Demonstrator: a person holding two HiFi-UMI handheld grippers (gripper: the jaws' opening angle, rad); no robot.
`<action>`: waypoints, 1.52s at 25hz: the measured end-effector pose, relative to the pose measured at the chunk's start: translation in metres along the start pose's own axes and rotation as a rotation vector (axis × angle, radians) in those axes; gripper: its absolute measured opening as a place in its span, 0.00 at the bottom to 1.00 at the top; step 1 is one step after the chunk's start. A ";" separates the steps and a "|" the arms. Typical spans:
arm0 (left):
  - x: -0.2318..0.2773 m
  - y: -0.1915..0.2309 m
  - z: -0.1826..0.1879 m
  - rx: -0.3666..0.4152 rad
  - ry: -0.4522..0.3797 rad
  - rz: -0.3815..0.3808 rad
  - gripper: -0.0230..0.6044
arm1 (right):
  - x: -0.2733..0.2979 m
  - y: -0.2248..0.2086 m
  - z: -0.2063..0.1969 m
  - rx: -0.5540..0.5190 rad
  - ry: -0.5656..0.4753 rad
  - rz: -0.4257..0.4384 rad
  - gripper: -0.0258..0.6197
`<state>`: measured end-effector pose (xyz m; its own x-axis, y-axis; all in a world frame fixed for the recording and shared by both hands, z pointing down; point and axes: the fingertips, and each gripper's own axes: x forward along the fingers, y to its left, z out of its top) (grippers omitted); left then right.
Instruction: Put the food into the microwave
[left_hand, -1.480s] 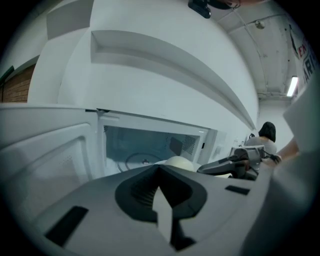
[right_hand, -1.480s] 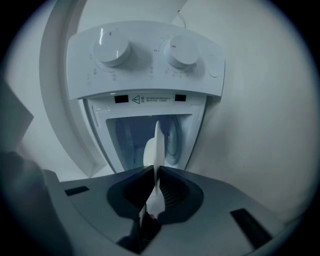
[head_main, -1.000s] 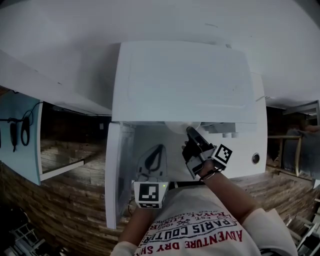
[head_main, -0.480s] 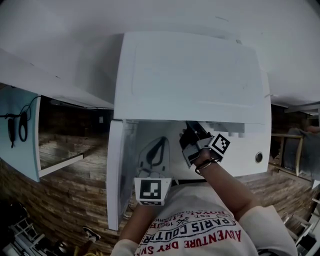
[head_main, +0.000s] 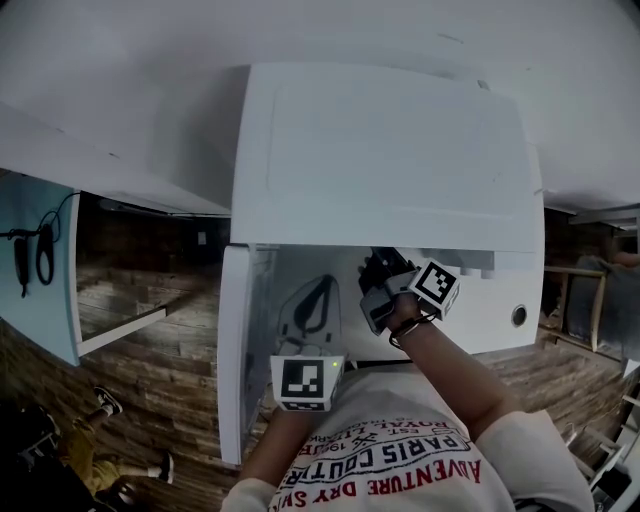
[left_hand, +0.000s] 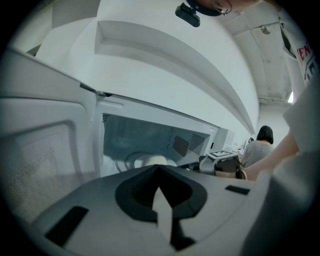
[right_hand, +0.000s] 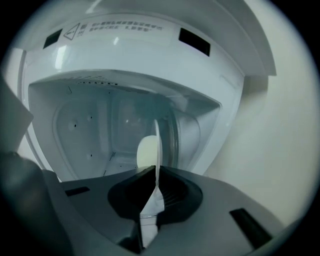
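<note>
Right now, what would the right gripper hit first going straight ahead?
The right gripper, shut on a thin white plate carrying pale round food, points into the open white microwave; its rear wall looks first, depth unclear.

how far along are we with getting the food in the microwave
Done: the microwave door stands open, and the plate with the pale food is inside the cavity. In hand: the right gripper is clamped on the plate's rim. Left: release it, withdraw, shut the door.
</note>
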<state>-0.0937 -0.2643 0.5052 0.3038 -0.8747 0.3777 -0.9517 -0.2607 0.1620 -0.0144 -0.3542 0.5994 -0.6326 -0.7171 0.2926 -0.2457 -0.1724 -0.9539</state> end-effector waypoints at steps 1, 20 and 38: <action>0.001 -0.001 -0.001 -0.001 0.004 -0.003 0.04 | 0.001 0.001 -0.001 -0.014 0.005 -0.006 0.08; 0.010 -0.009 -0.003 -0.019 0.011 -0.055 0.04 | -0.005 0.017 -0.027 -0.713 0.382 -0.068 0.37; 0.009 -0.007 -0.016 -0.030 0.056 -0.054 0.04 | -0.020 -0.013 -0.036 -1.137 0.668 -0.304 0.42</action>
<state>-0.0837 -0.2634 0.5218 0.3573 -0.8351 0.4182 -0.9325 -0.2935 0.2106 -0.0248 -0.3136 0.6085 -0.5983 -0.2327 0.7667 -0.6994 0.6185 -0.3581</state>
